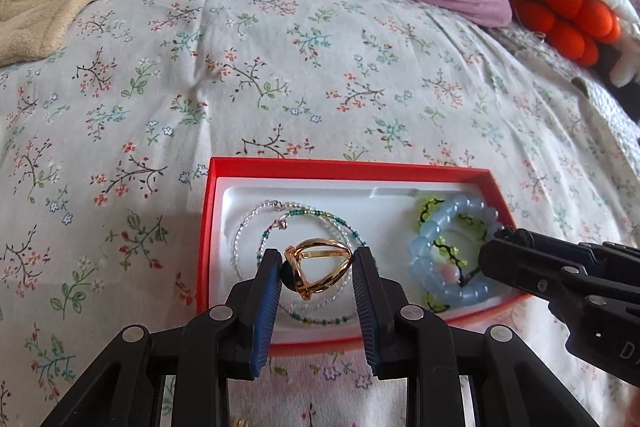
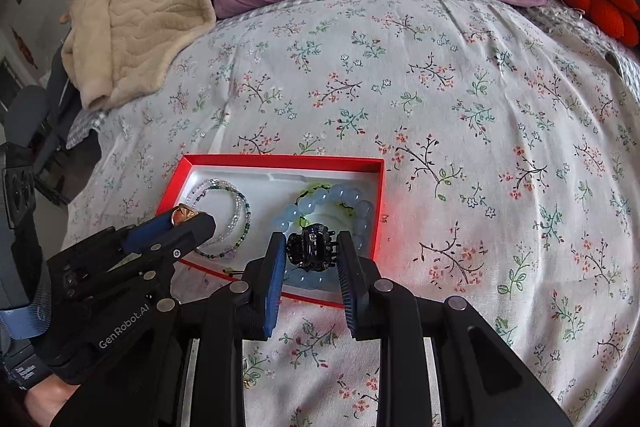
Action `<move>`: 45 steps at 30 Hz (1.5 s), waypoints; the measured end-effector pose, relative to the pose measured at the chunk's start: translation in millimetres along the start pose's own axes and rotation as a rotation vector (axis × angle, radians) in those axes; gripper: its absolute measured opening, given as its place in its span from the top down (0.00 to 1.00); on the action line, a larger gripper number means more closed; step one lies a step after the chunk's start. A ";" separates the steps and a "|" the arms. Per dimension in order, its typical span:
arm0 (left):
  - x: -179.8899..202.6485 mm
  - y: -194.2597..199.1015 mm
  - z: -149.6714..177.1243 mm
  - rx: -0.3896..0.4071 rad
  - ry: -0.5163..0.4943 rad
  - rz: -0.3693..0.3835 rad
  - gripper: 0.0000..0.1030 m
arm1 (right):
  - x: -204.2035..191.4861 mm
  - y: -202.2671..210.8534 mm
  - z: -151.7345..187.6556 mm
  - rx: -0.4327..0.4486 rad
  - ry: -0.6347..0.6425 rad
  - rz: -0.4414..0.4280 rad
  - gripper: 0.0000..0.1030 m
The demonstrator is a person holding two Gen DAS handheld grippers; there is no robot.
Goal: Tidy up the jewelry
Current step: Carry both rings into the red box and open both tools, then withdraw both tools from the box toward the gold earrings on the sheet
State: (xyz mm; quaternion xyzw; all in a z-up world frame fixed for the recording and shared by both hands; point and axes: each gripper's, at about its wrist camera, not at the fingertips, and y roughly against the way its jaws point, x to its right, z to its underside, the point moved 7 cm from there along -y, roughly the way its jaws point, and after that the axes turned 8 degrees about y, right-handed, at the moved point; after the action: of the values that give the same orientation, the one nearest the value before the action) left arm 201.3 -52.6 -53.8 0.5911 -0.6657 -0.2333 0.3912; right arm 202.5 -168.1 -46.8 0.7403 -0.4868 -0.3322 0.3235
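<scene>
On the flowered bedspread [image 2: 440, 99] sits one red box [image 1: 206, 227] with a white tray inside, near the bed's front edge. The left gripper [image 1: 316, 267] is closed part-way on one gold hair clip [image 1: 318, 269], held above the left half of the box, over two thin beaded bracelets [image 1: 256, 227] that lie coiled there. The right gripper [image 2: 312, 251] pinches one small black claw clip [image 2: 310, 249] above the right half, where one chunky blue bead bracelet [image 2: 344, 199] and one yellow-green and black beaded piece [image 1: 430, 209] lie together. Both grips look light: each clip is caught only at the pad tips, so it could twist or spring free and land outside the box on the soft cover. Released over the coils, a clip's teeth may snag the fine strands. The two grippers work close together and could knock each other or nudge the light box across the bedding.
</scene>
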 end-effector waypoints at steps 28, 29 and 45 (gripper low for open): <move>-5.1 7.0 1.9 0.008 -0.056 -0.071 0.49 | -2.1 18.4 1.6 0.013 -0.004 -0.056 0.52; -4.9 9.4 3.0 0.009 -0.063 -0.075 0.46 | -1.3 20.4 3.1 0.013 -0.002 -0.051 0.52; -7.9 46.1 40.9 -0.057 -0.131 -0.106 0.19 | -5.1 46.6 44.0 -0.018 0.045 0.022 0.31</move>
State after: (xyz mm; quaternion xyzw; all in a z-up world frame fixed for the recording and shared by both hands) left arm 140.8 -42.4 -44.0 0.5976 -0.6507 -0.3109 0.3505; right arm 141.9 -184.9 -33.5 0.7394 -0.4844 -0.3160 0.3445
